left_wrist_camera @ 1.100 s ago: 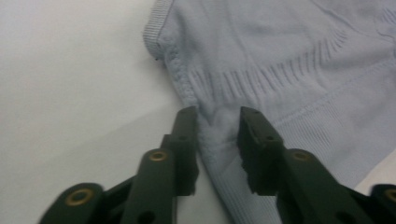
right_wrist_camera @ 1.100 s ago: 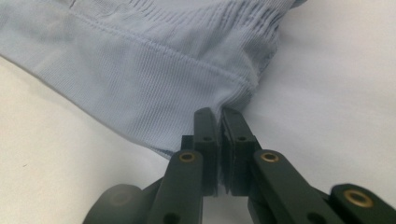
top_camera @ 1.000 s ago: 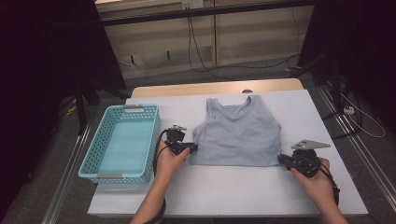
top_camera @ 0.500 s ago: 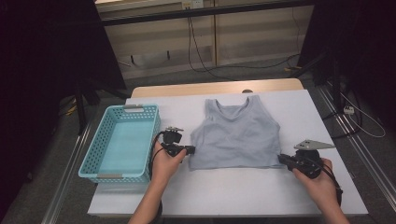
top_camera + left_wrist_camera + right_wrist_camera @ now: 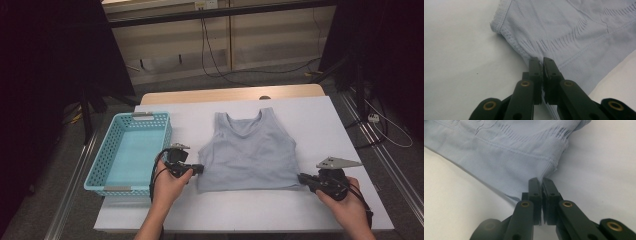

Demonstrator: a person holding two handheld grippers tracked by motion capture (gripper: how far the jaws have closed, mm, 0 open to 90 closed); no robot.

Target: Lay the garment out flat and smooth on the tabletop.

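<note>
The white-covered rectangular table [image 5: 250, 215] is carrying a pale grey-blue ribbed knit tank top [image 5: 250, 155], lying flat at its middle with the hem toward the person. The left gripper [image 5: 197, 169] is pinching the hem's left corner, jaws pressed together on the cloth; the right gripper [image 5: 301, 178] is pinching the right corner likewise. Judging by these grips, a lift or fold is starting: both hands should be rising evenly, keeping the hem taut. The light blue plastic lattice basket [image 5: 107, 165] is sitting just beside the left hand [image 5: 167, 187], possibly crowding it.
</note>
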